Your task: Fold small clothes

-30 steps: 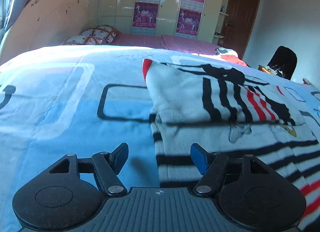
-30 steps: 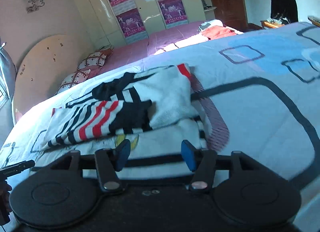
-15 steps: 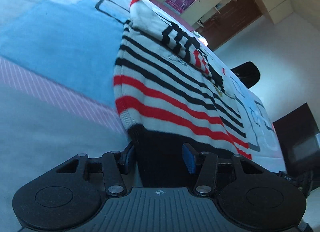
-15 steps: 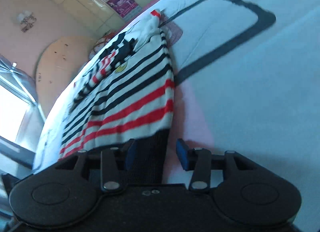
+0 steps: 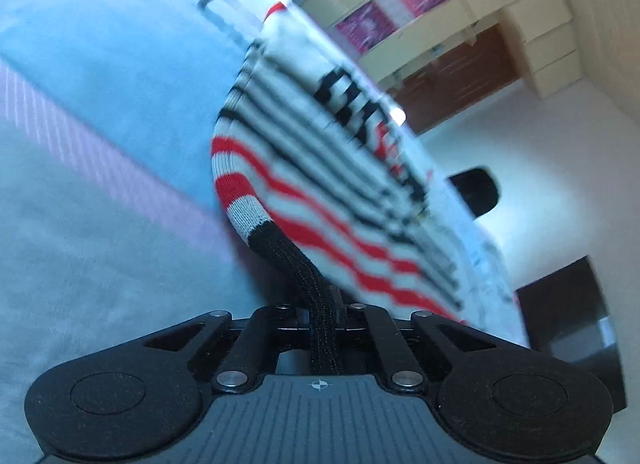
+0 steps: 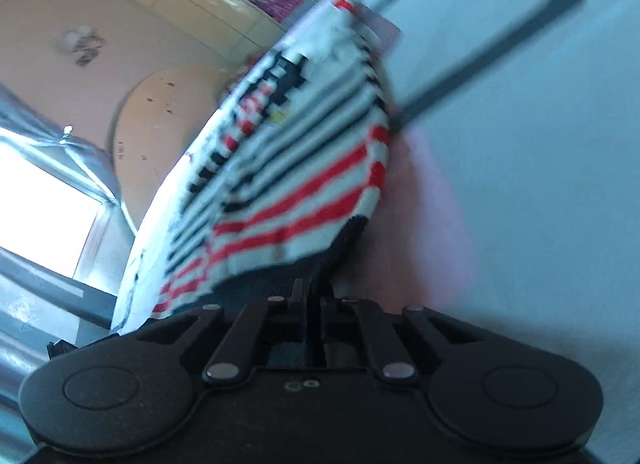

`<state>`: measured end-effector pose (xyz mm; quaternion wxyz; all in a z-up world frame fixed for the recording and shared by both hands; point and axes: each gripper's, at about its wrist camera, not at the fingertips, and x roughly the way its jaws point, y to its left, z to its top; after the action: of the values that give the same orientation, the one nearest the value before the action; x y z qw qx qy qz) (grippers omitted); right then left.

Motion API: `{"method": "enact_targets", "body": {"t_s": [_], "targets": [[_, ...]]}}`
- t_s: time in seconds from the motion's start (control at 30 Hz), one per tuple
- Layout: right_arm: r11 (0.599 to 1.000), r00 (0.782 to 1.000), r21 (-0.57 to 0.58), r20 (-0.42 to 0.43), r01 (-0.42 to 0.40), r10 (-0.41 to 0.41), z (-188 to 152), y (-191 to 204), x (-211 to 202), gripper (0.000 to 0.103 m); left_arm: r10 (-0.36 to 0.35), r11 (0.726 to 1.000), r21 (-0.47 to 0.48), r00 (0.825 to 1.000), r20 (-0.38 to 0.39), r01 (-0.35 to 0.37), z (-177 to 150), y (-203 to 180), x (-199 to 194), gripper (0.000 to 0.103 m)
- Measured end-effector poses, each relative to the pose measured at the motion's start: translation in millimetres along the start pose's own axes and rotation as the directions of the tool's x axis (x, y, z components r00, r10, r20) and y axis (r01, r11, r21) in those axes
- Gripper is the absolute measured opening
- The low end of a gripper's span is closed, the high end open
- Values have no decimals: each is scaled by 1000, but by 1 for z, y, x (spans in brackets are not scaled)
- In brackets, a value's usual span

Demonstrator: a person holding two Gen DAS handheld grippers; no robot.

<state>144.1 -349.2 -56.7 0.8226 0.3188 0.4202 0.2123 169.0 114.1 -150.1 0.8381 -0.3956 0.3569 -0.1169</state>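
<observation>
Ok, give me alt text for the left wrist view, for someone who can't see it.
The left gripper is shut on the black ribbed hem of a small striped sweater, white with red and black bands, lifting that corner off a pale blue bedspread. Behind, blurred, are cream wardrobes with pink posters and a brown door.

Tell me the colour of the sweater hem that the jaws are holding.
Black ribbed hem, below red and white stripes on the sweater. The left wrist view shows it best.
</observation>
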Motion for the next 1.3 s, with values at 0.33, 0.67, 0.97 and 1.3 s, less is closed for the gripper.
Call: {"method": "enact_targets", "body": {"t_s": [0.33, 0.67, 0.97, 1.3], "targets": [[997, 996, -37, -62, 65, -67, -3, -25, 6, 5, 69, 996, -55, 998, 3, -69, -14, 35, -6, 4], [998, 999, -44, -25, 37, -38, -1, -23, -5, 6, 99, 992, -86, 992, 79, -93, -19, 17, -7, 4], [985, 994, -170, 111, 27, -8, 55, 23, -12, 6, 7, 1000, -7, 980, 198, -6, 42, -21, -16, 4], [961, 981, -264, 193, 81, -30, 166, 62, 29, 6, -70, 997, 54, 970, 234, 58, 158, -56, 50, 4]]}}
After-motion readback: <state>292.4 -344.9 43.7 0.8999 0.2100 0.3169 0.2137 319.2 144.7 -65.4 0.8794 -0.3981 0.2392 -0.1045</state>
